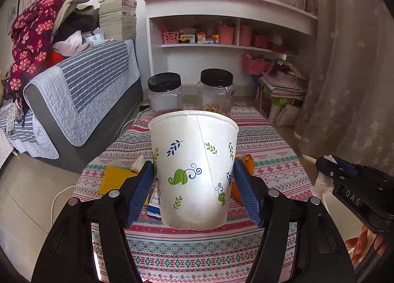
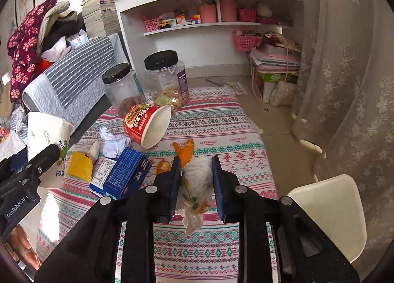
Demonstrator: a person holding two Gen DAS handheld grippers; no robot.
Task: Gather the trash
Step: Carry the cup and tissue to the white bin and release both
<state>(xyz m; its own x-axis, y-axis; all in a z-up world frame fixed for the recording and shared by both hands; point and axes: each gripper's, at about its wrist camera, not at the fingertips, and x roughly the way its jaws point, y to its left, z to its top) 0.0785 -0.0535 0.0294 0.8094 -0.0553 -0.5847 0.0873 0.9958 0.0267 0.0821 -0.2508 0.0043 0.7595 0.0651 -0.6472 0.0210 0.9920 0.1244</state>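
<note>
My left gripper [image 1: 193, 179] is shut on a white paper cup with leaf prints [image 1: 194, 169], held upright above the patterned tablecloth [image 1: 197, 253]; the cup also shows in the right wrist view [image 2: 46, 142]. My right gripper [image 2: 195, 184] is shut on a crumpled plastic wrapper [image 2: 197, 189] above the table. On the cloth lie a tipped red noodle cup [image 2: 147, 124], a blue box [image 2: 123, 174], a yellow packet [image 2: 80, 166], crumpled white paper [image 2: 112, 141] and orange peel [image 2: 184, 151].
Two black-lidded clear jars [image 2: 167, 78] stand at the table's far end. A sofa with a striped cover [image 2: 73, 81] is on the left, a white shelf unit [image 2: 209, 12] behind, a curtain [image 2: 344, 86] on the right, and a cream chair [image 2: 332, 211] at lower right.
</note>
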